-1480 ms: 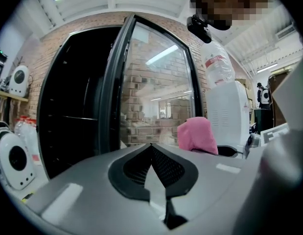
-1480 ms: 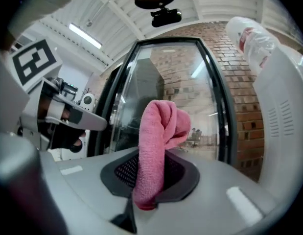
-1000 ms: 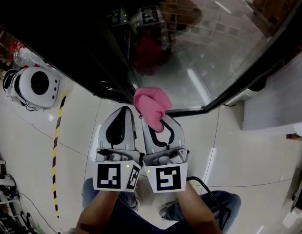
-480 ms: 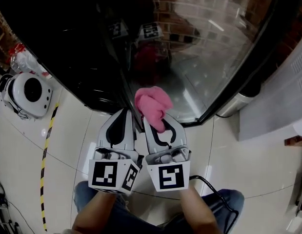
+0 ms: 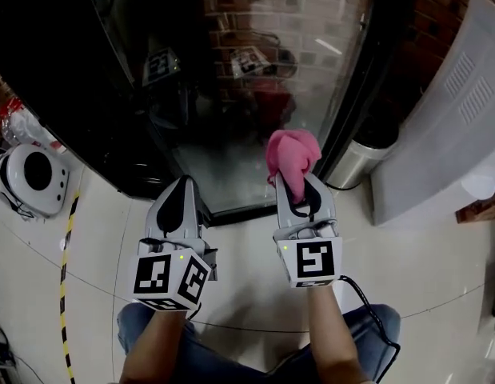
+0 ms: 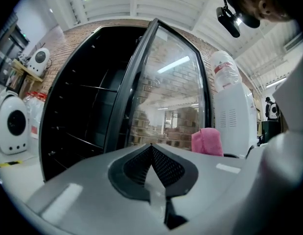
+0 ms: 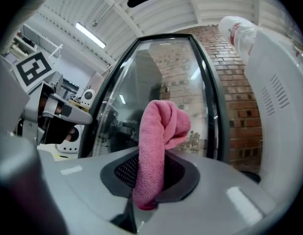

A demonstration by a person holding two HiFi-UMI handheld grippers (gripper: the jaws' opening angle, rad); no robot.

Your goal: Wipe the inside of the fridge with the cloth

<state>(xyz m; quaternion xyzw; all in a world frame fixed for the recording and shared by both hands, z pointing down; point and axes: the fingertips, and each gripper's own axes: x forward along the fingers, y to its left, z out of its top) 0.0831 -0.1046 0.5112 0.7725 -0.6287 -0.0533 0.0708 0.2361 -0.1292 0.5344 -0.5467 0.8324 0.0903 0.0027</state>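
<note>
Right gripper [image 5: 295, 189] pinches bunched pink cloth [image 5: 291, 157]; left gripper [image 5: 183, 189] pressed together, empty. Advise firm grip entering black glass-door fridge [image 5: 87, 94].

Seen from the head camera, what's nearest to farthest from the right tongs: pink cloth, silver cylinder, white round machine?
From the right tongs:
1. The pink cloth, pinched in them.
2. The silver cylinder, on the floor just to the right.
3. The white round machine, on the floor far to the left.
</note>
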